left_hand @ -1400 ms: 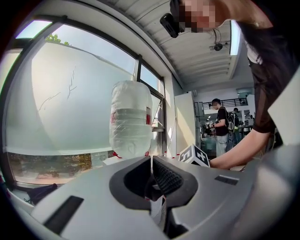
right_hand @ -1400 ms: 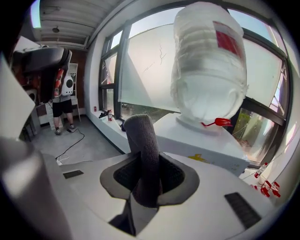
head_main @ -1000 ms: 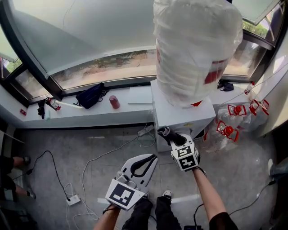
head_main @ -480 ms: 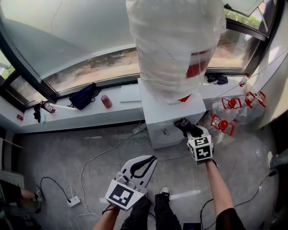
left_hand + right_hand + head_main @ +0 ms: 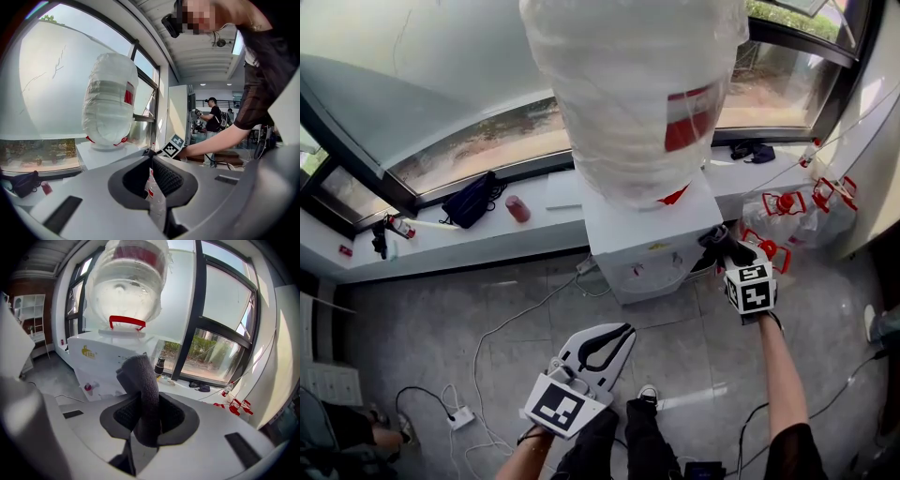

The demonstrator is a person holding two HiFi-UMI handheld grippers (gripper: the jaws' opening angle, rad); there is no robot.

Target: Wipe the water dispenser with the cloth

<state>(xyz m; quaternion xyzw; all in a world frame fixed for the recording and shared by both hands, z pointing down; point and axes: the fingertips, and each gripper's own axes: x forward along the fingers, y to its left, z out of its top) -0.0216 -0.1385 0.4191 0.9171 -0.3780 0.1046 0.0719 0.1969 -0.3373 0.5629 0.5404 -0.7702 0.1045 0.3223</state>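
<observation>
Water dispenser (image 5: 649, 246) stands against the window sill (image 5: 441, 246) in the head view, with a film-wrapped bottle (image 5: 628, 94) inverted on its top. At its right front corner the right gripper (image 5: 719, 242) is clamped on the dark cloth (image 5: 709, 236), which looks to be at or just off the white casing. The left gripper (image 5: 619, 333) hangs well in front of the dispenser. Clear bottles with red handles (image 5: 787, 225) lie to its right and look empty.

In the left gripper view the jaws stand almost together with nothing held.

In the right gripper view the cloth stands up between the jaws, its folded end pointing at the dispenser's front, near the red tap (image 5: 88, 387). The bottle's fill cannot be read through the film. Wiping well probably means laying the folded end flat on the panel, sweeping in overlapping strokes, and keeping pressure off the tap and the top-heavy bottle.
</observation>
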